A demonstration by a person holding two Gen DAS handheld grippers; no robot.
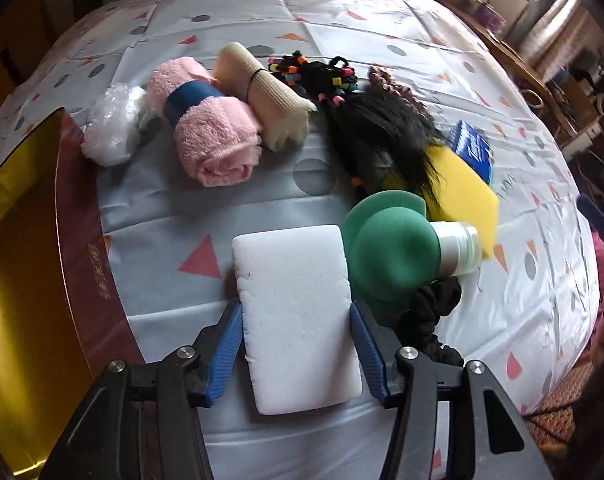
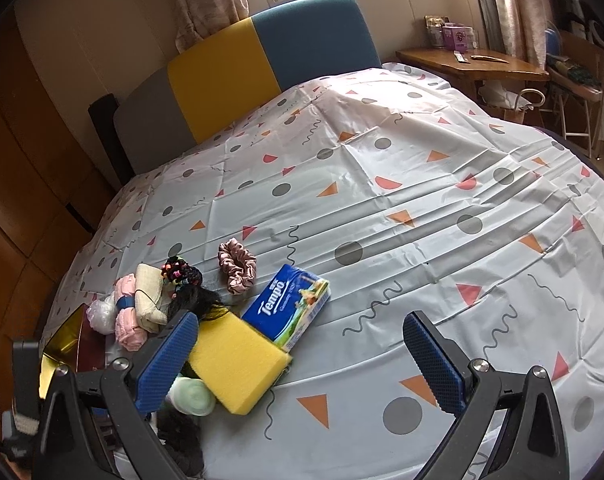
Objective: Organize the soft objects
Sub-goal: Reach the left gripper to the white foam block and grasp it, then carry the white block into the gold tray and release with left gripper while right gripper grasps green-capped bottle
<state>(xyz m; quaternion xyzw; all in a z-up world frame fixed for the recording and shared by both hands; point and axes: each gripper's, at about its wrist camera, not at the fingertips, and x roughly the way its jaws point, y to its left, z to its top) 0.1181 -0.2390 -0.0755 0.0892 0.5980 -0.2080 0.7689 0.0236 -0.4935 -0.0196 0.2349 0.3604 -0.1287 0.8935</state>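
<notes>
**Left gripper clamping the white foam block, box waiting at its side**

Left gripper is pinching the white foam block between its two blue pads, one pressing each long side, and the block is sticking out forward over the patterned sheet. By my reading the pick is being made and the carry is coming next: the maroon box with the gold lining is sitting just to the left, so the move is calling for a short swing that way and a release over the opening. Whether the block is lifted or lying on the sheet, I cannot tell.

Right gripper is hanging spread wide, holding nothing, angled down over the bed.

Waiting beyond: the yellow sponge, partly under the black hairpiece; the rolled pink towel beside the cream roll; the green puff touching the block's right edge; the tissue pack; the clear plastic bundle; the black scrunchie by the right-hand finger; the pink scrunchie; and the beaded hair ties
</notes>
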